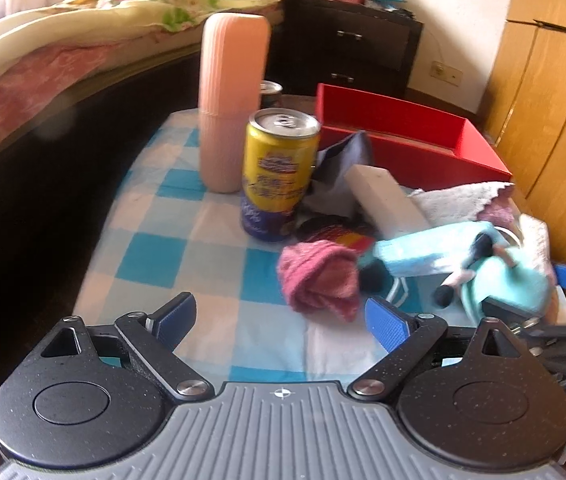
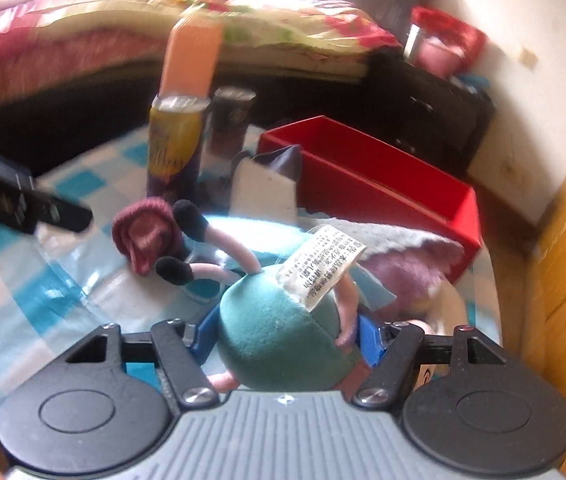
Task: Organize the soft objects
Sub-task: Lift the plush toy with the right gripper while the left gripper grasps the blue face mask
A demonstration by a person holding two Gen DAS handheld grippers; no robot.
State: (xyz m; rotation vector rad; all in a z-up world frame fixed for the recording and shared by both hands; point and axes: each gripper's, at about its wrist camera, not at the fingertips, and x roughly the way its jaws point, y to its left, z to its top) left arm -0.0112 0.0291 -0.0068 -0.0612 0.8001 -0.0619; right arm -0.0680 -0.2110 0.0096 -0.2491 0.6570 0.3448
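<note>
My right claw [image 2: 283, 334] clamps the teal plush doll with pink limbs [image 2: 279, 340], low centre of frame; light and squashy, best gripped round its body. My left claw [image 1: 281, 320] gapes wide, empty, before the rolled maroon knit sock [image 1: 319, 280].

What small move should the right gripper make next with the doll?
Probably lift and carry it toward the red box. The right gripper is shut on the plush doll, and the box sits open just beyond, apparently empty.
</note>
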